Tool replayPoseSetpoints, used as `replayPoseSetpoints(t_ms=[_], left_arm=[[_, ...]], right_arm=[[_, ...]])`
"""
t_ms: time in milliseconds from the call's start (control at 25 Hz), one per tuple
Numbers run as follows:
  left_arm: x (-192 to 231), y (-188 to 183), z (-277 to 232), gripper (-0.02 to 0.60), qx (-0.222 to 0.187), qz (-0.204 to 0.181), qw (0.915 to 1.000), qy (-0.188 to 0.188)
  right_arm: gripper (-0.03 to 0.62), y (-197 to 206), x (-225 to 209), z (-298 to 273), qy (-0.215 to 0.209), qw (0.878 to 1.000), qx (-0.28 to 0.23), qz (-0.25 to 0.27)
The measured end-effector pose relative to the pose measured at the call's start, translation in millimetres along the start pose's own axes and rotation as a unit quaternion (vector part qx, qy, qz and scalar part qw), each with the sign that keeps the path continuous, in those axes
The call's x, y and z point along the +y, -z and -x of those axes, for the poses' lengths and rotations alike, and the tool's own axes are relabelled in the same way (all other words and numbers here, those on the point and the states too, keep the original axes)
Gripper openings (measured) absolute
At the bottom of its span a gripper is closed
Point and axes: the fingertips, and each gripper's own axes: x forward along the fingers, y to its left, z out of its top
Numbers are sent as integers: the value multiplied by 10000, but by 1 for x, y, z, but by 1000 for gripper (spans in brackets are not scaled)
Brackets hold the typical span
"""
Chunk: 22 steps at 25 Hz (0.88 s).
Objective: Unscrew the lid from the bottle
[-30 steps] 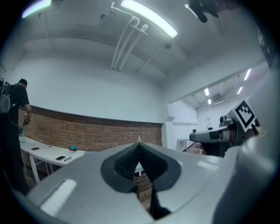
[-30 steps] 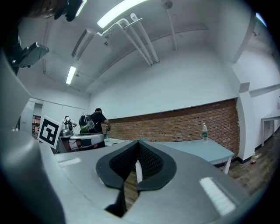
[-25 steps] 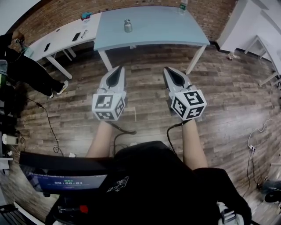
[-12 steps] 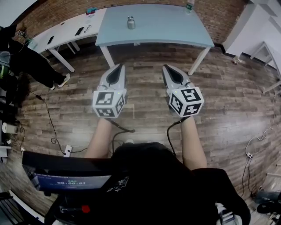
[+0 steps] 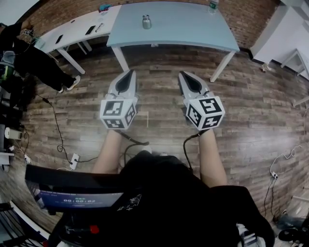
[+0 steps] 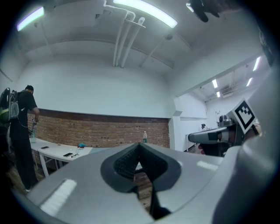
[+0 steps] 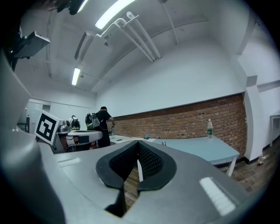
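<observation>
Both hand-held grippers are held over the wooden floor, in front of the person's body, side by side and apart from each other. They point toward the light blue desk. The jaws of the left hand-held gripper are pressed together and nothing is between them. The jaws of the right hand-held gripper are also closed together and hold nothing.

The small metallic bottle stands upright on the light blue desk, near its middle, with its lid on. It is well apart from both grippers. A clear plastic bottle with a green label stands at the far edge of the same desk, toward the right and close to the brick wall.

To the left, a white desk joins the blue one and carries some small dark flat things. A person in dark clothes stands beside it.
</observation>
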Motion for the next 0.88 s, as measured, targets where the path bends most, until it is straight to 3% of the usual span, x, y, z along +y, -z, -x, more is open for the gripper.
replayPoseSetpoints(t_ms=[880], left_arm=[[23,13,-47,0,106,1,9996,272]], right_arm=[[3,10,-10,-45,63,9997,227,-9]])
